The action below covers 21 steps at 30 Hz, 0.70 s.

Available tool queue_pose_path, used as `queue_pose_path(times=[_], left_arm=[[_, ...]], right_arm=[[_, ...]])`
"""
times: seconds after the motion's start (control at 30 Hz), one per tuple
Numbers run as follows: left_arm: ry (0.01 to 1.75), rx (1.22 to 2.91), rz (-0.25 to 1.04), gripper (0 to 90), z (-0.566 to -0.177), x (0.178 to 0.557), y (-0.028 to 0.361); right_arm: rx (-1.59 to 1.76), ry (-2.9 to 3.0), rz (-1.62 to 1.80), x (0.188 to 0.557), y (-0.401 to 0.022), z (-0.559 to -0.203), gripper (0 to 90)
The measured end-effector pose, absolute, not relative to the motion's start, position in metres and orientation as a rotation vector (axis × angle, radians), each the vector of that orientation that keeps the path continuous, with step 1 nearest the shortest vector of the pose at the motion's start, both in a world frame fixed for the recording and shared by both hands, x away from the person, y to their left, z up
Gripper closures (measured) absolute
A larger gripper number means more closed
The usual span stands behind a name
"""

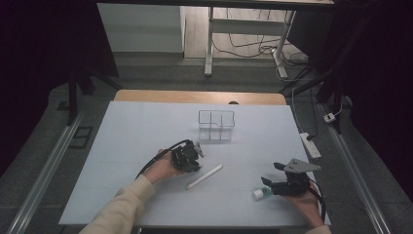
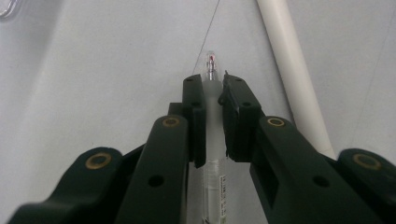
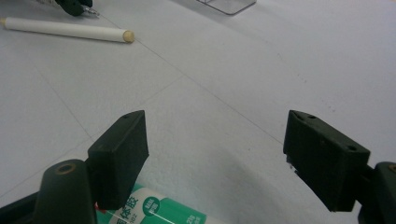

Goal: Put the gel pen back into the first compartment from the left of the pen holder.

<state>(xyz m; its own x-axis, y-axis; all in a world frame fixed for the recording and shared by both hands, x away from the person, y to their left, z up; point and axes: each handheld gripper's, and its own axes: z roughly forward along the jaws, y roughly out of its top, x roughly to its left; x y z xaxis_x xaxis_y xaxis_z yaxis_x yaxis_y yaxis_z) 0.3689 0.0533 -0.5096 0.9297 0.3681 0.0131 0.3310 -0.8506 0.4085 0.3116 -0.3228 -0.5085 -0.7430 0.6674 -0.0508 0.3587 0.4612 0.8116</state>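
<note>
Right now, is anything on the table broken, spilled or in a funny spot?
Nothing stands out. The clear pen is pinched between the left gripper pads, the white stick lies flat beside it, the glue stick lies under the open right gripper, and the clear organizer stands upright.

My left gripper on the table, stick just right of it, divided box behind, tube by my right gripper.
</note>
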Motion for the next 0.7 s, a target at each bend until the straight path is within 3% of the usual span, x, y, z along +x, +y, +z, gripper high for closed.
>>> queue_pose_path(times=[0.37, 0.7], left_arm=[[0.494, 2.672, 0.157, 80.3, -0.508, 0.369, 0.056], [0.542, 2.549, 0.2, 80.3, -0.486, 0.369, 0.075]], right_arm=[[0.867, 2.348, 1.176, 0.311, -0.324, -0.508, 21.5], [0.869, 2.347, 1.177, 0.312, -0.324, -0.508, 21.5]])
